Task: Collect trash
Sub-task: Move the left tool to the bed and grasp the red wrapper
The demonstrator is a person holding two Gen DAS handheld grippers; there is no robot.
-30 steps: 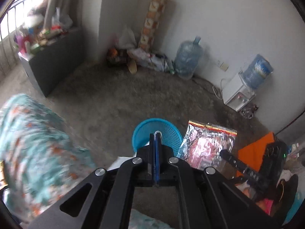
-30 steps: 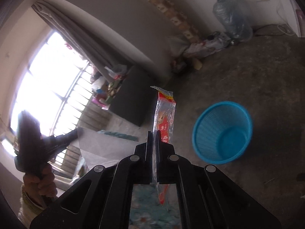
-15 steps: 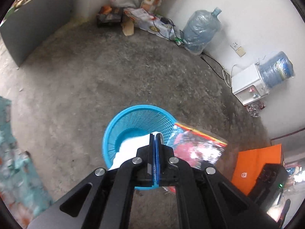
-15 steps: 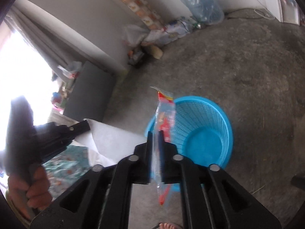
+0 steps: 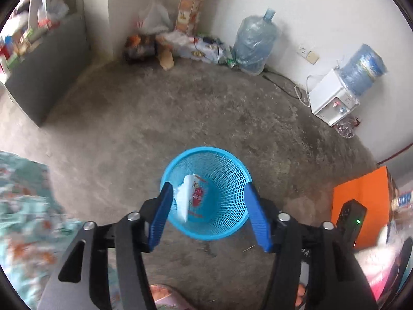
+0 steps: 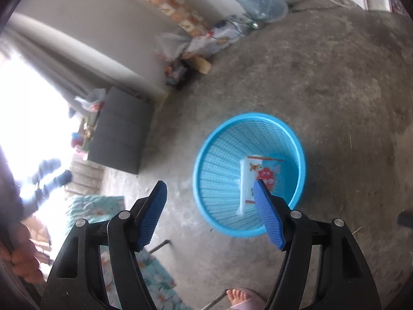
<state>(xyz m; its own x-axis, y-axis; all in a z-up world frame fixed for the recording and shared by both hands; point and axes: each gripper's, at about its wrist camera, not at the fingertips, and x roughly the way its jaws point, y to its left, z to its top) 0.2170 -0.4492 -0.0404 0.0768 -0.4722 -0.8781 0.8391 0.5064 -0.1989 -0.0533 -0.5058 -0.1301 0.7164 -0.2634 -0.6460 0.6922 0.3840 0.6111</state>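
Observation:
A blue mesh waste basket (image 5: 227, 178) stands on the concrete floor; it also shows in the right wrist view (image 6: 219, 155). Inside it lie a white sheet (image 5: 182, 199) and a red-printed plastic wrapper (image 5: 197, 193), seen in the right wrist view as well (image 6: 260, 173). My left gripper (image 5: 209, 193) is open and empty, held above the basket with its blue pads on either side of the rim. My right gripper (image 6: 210, 188) is open and empty, above the basket's left rim.
Water bottles (image 5: 254, 44), a white dispenser (image 5: 333, 100) and cables line the far wall. Bags and boxes (image 5: 165, 44) fill the corner. A dark cabinet (image 5: 44, 69) stands left. Floral cloth (image 5: 23, 206) lies at left, an orange board (image 5: 361, 204) at right. A bare foot (image 6: 238, 297) is below.
Both grippers have opened over the basket. The white sheet and the red wrapper have dropped from them and now lie inside the basket.

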